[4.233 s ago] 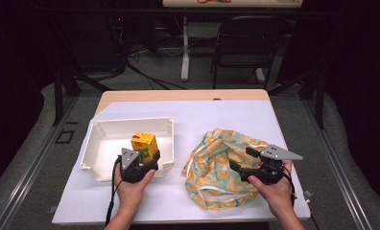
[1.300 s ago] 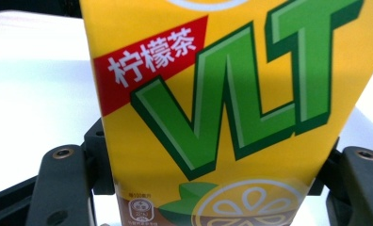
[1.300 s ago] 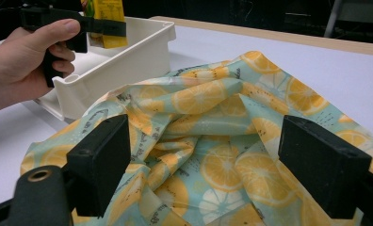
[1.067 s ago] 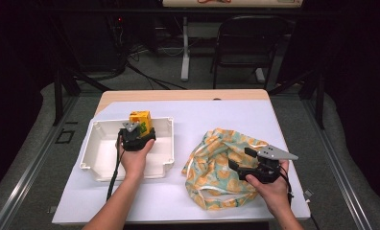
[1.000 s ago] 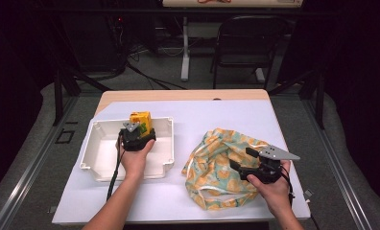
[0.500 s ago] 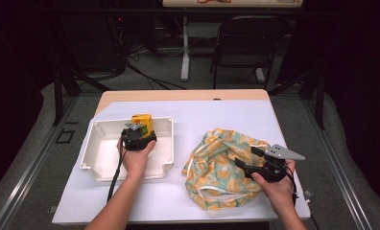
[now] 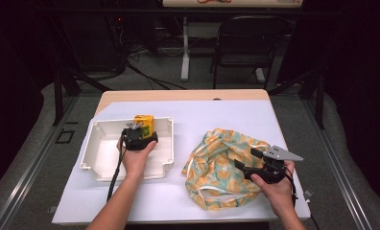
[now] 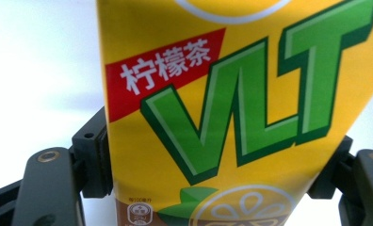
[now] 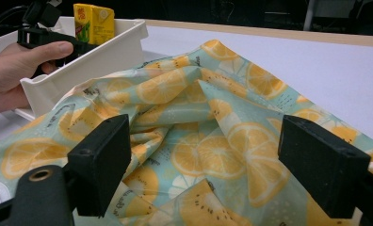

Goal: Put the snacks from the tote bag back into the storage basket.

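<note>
Landmark: white tray (image 7: 97, 158), sitting on the left part of the white-covered surface (image 7: 217, 120).

Yellow drink carton (image 7: 145, 123) stands upright inside the tray, at its far wall and toward the far right corner. Green "VLT" lettering and a red label band face the left gripper view (image 8: 231, 108); a lemon-slice graphic sits low on that face. In the right gripper view the carton (image 9: 94, 21) shows above the tray's near wall (image 9: 104, 52).

Left tongs (image 7: 139, 130) reach into the tray from its near side, pointing at the carton. The carton stands between the two black jaws. Jaws have just been opening. In the left gripper view the left-hand pad sits at the carton's edge and the right-hand pad just off its other edge; cannot tell whether either pad still presses on it. Left hand (image 7: 136, 155) is over the tray's floor, its forearm crossing the near rim.

Right of the tray, just beside its right wall: crumpled cloth bag (image 7: 221, 165), pale teal with orange citrus slices, lying in a heap on the surface.

Right tongs (image 7: 245, 160) are at the bag's right side, well apart from the tray, pointing left toward it. Jaws stand wide open, with folds of fabric (image 9: 208, 141) lying between them; neither pad pinches the cloth.
</note>
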The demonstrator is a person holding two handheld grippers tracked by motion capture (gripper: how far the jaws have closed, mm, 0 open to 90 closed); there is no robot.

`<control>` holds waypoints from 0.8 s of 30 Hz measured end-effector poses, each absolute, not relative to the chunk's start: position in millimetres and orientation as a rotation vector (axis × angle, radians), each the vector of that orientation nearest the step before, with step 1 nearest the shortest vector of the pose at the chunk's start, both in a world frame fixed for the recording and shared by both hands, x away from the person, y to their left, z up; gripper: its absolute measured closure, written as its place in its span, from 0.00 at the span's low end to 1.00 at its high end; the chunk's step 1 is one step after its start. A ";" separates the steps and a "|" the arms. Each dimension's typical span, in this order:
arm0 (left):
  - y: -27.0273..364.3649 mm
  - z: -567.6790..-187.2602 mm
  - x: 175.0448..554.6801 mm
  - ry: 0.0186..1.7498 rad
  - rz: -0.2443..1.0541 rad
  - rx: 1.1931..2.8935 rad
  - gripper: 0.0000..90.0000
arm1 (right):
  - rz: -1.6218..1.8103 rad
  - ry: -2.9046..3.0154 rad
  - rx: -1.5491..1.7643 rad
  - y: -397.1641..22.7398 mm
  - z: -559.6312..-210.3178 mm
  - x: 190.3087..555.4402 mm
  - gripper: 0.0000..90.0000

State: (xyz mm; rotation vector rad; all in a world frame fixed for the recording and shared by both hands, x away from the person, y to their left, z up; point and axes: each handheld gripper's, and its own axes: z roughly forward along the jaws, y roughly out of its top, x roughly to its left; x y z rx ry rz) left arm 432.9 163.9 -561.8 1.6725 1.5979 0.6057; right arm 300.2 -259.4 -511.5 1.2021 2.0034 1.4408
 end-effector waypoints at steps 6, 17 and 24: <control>164.0 -555.5 429.7 1.568 0.606 1.652 0.20 | 1.438 2.009 1.204 -260.1 -511.9 300.7 0.19; 168.7 -542.3 416.2 1.530 0.606 1.669 0.19 | 1.437 2.006 1.208 -262.1 -512.3 300.5 0.18; 181.5 -533.6 400.6 1.516 0.594 1.648 0.25 | 1.441 2.005 1.210 -262.4 -512.4 300.6 0.18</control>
